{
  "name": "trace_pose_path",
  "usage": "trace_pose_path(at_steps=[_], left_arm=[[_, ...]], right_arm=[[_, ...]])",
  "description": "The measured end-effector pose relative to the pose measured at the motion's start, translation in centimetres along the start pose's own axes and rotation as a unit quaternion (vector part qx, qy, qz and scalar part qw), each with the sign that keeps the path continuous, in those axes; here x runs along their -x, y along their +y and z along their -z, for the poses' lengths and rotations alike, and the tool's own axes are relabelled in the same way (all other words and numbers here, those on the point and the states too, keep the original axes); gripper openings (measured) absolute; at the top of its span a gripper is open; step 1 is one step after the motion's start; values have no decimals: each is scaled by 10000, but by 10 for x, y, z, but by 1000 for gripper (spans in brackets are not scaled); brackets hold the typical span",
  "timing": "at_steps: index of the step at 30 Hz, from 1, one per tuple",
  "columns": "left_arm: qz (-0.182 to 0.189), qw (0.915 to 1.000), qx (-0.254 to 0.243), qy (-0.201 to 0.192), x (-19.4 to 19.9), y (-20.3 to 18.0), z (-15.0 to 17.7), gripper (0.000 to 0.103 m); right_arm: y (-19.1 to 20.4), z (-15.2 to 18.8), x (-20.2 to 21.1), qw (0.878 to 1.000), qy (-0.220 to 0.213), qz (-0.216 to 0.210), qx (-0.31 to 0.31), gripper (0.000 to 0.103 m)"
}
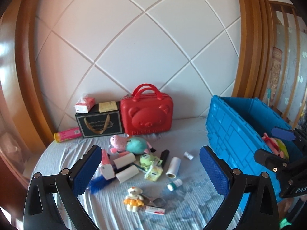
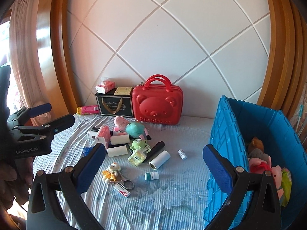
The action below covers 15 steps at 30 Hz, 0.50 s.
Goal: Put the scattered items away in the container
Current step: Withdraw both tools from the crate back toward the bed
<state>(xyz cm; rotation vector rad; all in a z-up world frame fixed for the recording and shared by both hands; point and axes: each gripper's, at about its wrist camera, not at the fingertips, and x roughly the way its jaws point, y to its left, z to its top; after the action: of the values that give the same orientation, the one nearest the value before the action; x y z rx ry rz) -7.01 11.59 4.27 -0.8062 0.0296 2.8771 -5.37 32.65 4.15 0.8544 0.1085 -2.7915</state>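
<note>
Left to right across the bed (image 2: 172, 201): the left gripper (image 1: 150, 169) hangs with its jaws spread wide and nothing between them, looking down on the heap of small things. Nearest it on the left are two white rolls (image 1: 125, 164) lying side by side, long axes running across the bed. In the middle sits a small bear doll (image 1: 133, 195), with scissors (image 1: 157, 202) touching it and a flat box (image 1: 155, 210) just in front. A third roll (image 1: 173, 167) lies end-on, its open end toward the grippers. The right gripper (image 2: 154, 167) is also spread wide and empty, well above the sheet. Farthest right stands the blue crate (image 2: 268, 126), soft toys already inside. I'd judge the doll lies about midway, the crate on the right gripper's side.
</note>
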Motion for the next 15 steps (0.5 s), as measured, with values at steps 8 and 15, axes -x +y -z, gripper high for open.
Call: trace_pose_path(at_steps=[8,15], left_arm=[[-209,9997,81,44,18,47,8,103],[-357,9991,7,229,25,73,19,103]], right_arm=[[53,-5,-11,9998,166,-96,84,103],[84,0,-14,9996,254,-121,48,103]])
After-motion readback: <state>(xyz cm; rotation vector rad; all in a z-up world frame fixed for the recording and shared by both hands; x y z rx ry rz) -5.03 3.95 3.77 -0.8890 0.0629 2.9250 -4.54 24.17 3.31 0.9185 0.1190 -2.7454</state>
